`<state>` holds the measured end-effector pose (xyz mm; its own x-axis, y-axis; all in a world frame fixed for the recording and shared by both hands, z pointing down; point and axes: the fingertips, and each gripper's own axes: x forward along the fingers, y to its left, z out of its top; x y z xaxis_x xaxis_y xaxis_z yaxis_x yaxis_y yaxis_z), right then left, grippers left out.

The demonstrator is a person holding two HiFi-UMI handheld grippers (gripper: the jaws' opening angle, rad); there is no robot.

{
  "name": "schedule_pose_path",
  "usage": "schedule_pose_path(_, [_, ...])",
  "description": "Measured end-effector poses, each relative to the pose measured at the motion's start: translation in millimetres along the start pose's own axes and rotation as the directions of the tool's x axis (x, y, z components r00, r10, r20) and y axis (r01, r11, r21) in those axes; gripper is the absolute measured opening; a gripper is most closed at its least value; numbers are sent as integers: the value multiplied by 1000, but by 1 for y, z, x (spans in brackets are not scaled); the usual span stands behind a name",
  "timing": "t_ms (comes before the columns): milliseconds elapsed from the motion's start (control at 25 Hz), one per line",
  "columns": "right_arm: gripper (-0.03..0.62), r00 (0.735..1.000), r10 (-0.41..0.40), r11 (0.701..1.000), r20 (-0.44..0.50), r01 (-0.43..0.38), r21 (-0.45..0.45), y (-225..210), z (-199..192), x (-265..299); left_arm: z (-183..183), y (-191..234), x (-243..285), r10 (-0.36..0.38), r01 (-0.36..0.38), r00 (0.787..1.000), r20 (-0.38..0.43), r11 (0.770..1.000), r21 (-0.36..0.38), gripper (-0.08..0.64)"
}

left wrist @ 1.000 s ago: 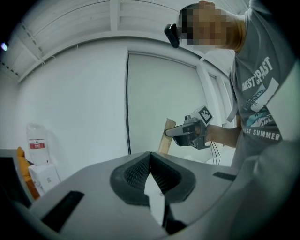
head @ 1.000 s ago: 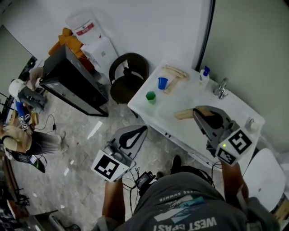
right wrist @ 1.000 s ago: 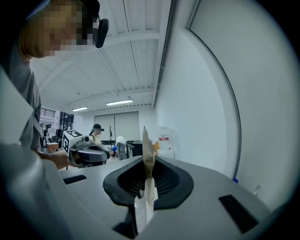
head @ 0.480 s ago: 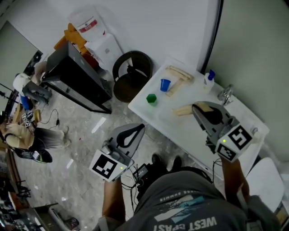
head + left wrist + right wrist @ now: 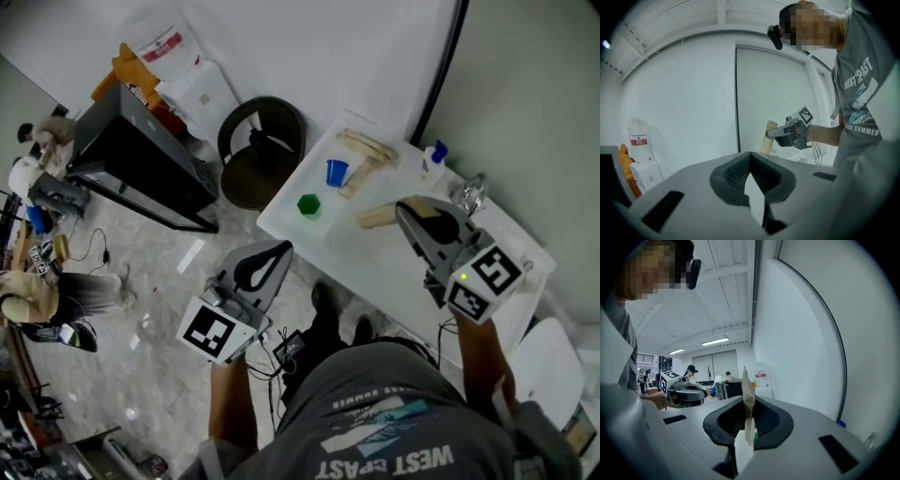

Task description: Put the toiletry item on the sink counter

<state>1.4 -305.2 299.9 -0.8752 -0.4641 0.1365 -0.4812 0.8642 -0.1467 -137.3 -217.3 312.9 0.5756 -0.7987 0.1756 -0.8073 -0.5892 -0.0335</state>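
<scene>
Nearest you, the left gripper [image 5: 275, 251] hangs over the floor, left of the bench [image 5: 356, 248]. Its fingers are pressed together with nothing between them.

To the right, the right gripper [image 5: 743, 427] reaches over the near right part of the bench. Its fingers are narrow and clamped on the packet [image 5: 746, 390], the one toiletry item you are carrying. The packet is thin, flat and tan, with a notched top edge. It stands upright out of the fingers, which pinch its two flat faces near the lower end, so it sits in the air above the bench, on the near side of the tap [image 5: 466, 194].

The packet is probably very light and a little bendy, more likely to flutter or slip than to break. The flat faces are the place to hold it, as you do now. A grip low on the packet leaves its free end clear to meet the bench first.

Further along the bench are:
- One green cup [image 5: 308, 204] near the left edge.
- One blue cup [image 5: 336, 172] just beyond the green one.
- Pale wooden pieces [image 5: 367, 147], three as best can be counted.
- One blue-capped bottle [image 5: 431, 159] at the far side, beside the single tap.

Beyond the bench's left end stands one round dark bin [image 5: 261, 150].
</scene>
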Motion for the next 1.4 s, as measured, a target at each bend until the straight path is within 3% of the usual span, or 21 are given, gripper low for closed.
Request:
schedule_pose_path(560, [49,996,5,998,-93,1,68,-34,-30,92,-30,84,27,-7,5,1000,-25,998,-64,3])
schedule_pose_path(1400, [49,977,67,979,-202,-26,203,-71,-115,205,-106,150,66,-53,28,991,-122,979,-200,3])
